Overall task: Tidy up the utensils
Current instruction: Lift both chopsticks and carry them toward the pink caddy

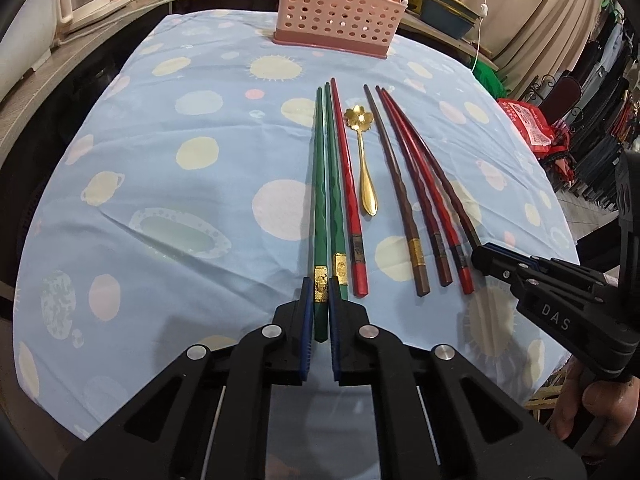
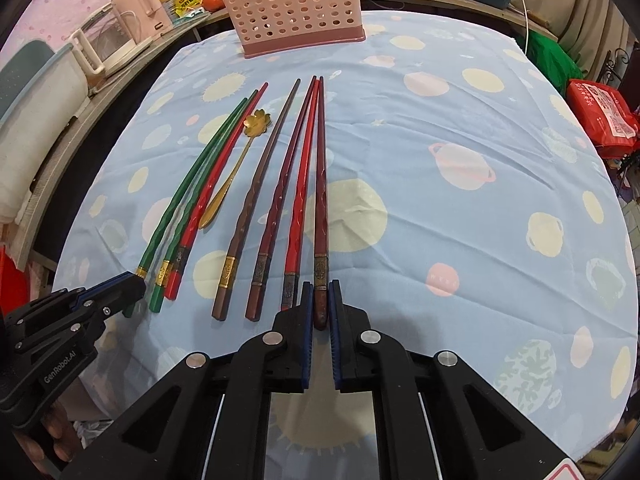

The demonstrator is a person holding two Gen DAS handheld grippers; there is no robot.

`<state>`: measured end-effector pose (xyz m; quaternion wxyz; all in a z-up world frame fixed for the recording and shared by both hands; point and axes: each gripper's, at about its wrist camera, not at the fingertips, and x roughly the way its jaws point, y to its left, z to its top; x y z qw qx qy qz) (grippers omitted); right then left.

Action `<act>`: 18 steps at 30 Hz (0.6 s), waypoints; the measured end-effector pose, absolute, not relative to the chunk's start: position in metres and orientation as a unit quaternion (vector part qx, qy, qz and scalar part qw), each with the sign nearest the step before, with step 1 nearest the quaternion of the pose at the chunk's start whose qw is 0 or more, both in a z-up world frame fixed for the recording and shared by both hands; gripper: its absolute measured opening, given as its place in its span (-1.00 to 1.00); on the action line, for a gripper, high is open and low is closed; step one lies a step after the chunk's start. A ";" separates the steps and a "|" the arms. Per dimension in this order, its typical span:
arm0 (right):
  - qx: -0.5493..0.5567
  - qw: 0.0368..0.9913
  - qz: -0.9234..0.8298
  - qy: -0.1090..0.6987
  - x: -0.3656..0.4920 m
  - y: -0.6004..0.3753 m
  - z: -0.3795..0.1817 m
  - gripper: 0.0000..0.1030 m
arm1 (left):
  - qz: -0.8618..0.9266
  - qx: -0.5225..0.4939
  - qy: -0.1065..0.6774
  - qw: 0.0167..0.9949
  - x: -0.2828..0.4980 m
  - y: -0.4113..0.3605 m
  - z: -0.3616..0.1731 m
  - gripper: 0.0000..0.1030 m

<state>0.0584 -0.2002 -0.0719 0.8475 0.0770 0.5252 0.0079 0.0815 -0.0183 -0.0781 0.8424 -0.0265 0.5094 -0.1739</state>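
Here, on blue planet-print tablecloth: utensils in a row, thick ends toward the cameras, tips toward pink perforated holder standing at the far edge. Leftmost: green chopstick, clamped near its thick end by left gripper, blue pads pressed on both sides. Just beside it: second green chopstick, then bright red chopstick. Next, apart: gold spoon, flower-shaped bowl toward the holder. Then brown chopstick, maroon chopstick, red chopstick. Rightmost: dark red chopstick, thick end gripped tight by right gripper.
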 end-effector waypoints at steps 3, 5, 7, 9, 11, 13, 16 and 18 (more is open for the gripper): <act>0.080 0.855 0.008 0.513 0.049 -0.204 -0.061 -0.86 | -0.174 -0.033 0.499 0.848 0.077 -0.014 -0.067 -0.87; 0.084 0.860 0.008 0.503 0.043 -0.207 -0.052 -0.86 | -0.173 -0.035 0.488 0.855 0.073 -0.010 -0.057 -0.87; 0.088 0.867 0.006 0.491 0.037 -0.211 -0.040 -0.86 | -0.172 -0.039 0.478 0.860 0.069 -0.007 -0.044 -0.87; 0.097 0.876 0.006 0.473 0.029 -0.217 -0.023 -0.86 | -0.173 -0.041 0.463 0.868 0.064 -0.004 -0.029 -0.87; 0.108 0.886 0.005 0.452 0.023 -0.224 -0.003 -0.86 | -0.174 -0.045 0.449 0.875 0.061 -0.001 -0.013 -0.87; 0.117 0.896 0.004 0.427 0.019 -0.231 0.018 -0.86 | -0.175 -0.051 0.428 0.885 0.060 0.005 0.009 -0.87; 0.114 0.913 -0.003 0.393 0.020 -0.240 0.053 -0.86 | -0.176 -0.050 0.391 0.902 0.060 0.009 0.045 -0.87; 0.110 0.922 -0.005 0.372 0.023 -0.245 0.073 -0.86 | -0.177 -0.047 0.364 0.913 0.064 0.012 0.069 -0.87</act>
